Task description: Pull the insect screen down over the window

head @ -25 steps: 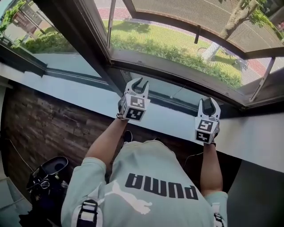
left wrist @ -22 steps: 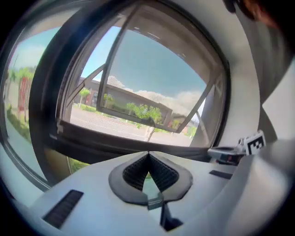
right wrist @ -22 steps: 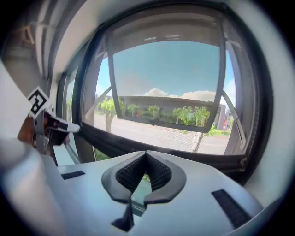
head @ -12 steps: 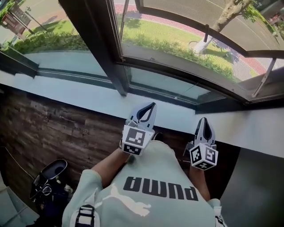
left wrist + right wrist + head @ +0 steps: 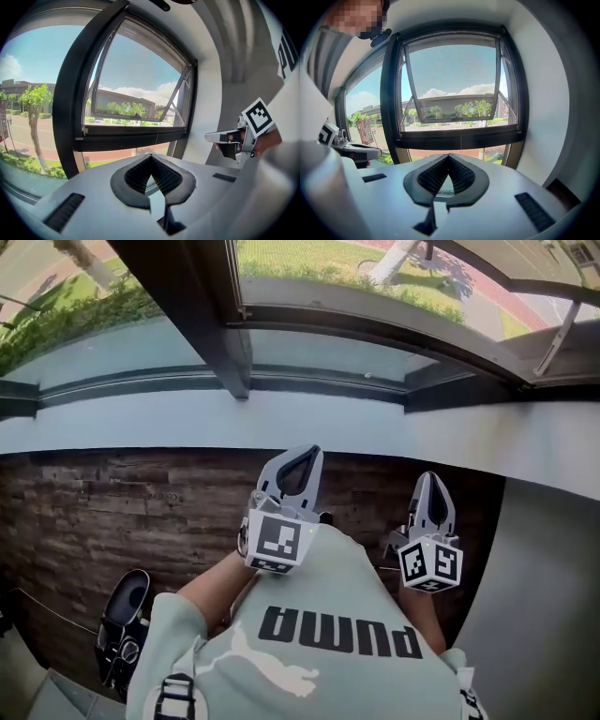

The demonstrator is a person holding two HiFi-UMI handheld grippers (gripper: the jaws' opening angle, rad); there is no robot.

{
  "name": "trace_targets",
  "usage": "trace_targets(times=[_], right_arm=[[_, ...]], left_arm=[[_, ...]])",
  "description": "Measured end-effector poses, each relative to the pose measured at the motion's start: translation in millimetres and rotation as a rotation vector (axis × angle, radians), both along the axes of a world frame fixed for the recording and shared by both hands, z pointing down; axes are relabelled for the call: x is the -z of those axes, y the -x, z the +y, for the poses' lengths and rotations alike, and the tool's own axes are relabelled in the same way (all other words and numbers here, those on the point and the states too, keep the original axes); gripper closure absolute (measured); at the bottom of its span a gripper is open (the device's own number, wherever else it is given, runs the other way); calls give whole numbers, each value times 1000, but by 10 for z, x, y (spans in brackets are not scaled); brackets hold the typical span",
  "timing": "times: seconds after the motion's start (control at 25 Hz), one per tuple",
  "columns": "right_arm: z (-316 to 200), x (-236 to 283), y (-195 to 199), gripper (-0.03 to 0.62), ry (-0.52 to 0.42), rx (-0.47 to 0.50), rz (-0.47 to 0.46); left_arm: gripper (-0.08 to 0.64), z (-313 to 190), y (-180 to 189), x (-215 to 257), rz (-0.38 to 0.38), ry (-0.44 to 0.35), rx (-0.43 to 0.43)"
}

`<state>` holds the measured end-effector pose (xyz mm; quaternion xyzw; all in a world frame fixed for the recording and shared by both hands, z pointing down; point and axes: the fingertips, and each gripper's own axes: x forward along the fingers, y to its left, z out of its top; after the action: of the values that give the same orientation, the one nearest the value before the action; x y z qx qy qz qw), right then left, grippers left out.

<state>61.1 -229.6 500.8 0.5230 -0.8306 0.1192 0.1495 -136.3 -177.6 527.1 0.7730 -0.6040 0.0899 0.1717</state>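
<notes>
L gripper & R gripper backed off sill, both clenched empty; plank wall below

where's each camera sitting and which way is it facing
Head view: on the person's head, aimed steeply down at the sill and dark wall; shows shirt, left claw, right claw, both shut.
Left gripper view: on the left claw, looking along its shut jaws at the open window; right claw at right.
Right gripper view: on the right claw, facing the same window; left claw at left.
Shared: both gripper views show that window.
</notes>
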Motion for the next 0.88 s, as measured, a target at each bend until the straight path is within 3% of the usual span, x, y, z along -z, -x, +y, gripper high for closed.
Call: trace_targets(times=[0.32,0.72,0.88], right_arm=[[673,185,-283,584,-77,44,-16],[2309,411,-1345,584,-185,145,-38],[2902,508,-1632,584,-200,182,-81]], left_arm=[[548,598,-320,162,0,-43,19],[548,2274,-1674,380,-2,-90,84],[548,2903,-2010,578,-26,-107,116]])
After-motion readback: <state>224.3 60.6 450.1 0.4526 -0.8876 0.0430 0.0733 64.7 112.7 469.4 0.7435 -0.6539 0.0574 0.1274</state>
